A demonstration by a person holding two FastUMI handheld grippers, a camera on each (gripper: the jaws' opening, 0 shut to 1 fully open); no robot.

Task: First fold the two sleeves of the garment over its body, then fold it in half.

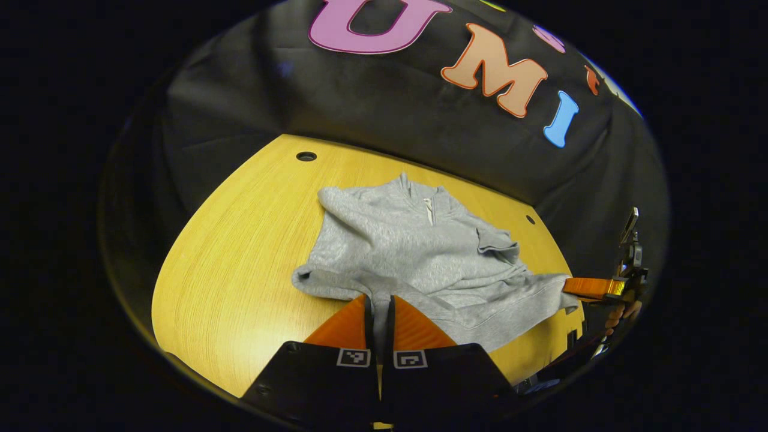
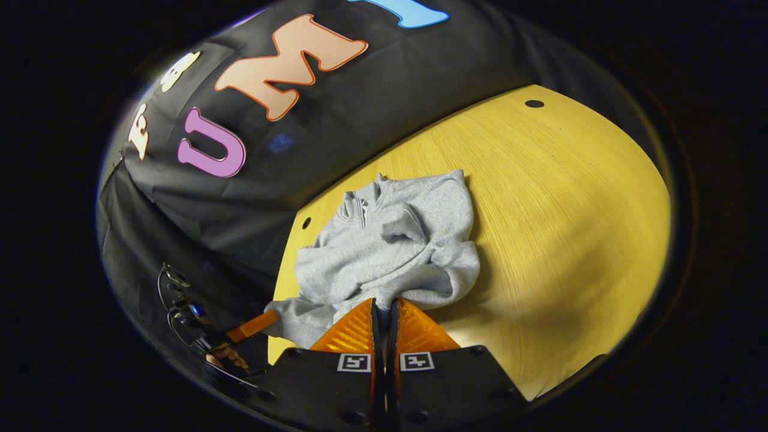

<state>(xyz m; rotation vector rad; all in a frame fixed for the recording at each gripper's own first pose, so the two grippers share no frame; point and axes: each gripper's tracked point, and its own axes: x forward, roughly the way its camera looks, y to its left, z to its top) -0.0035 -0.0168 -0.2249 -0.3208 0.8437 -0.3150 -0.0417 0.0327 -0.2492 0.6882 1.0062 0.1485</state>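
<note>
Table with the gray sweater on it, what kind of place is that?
Probably a recording booth, not a home: a bare yellow wooden table, black cloth wall close behind, and one gray sweater pinched at its hem by the left tool and right tool.

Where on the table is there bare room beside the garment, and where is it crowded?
Bare wood lies on both sides of the grey sweatshirt on the table: one wide patch in each view. Crowded: the near hem, where the left claw and right claw grip.

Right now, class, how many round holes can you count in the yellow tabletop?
2 in each view. Left gripper view: one hole at the far left, another beside the sweatshirt. More may be hidden under it.
</note>
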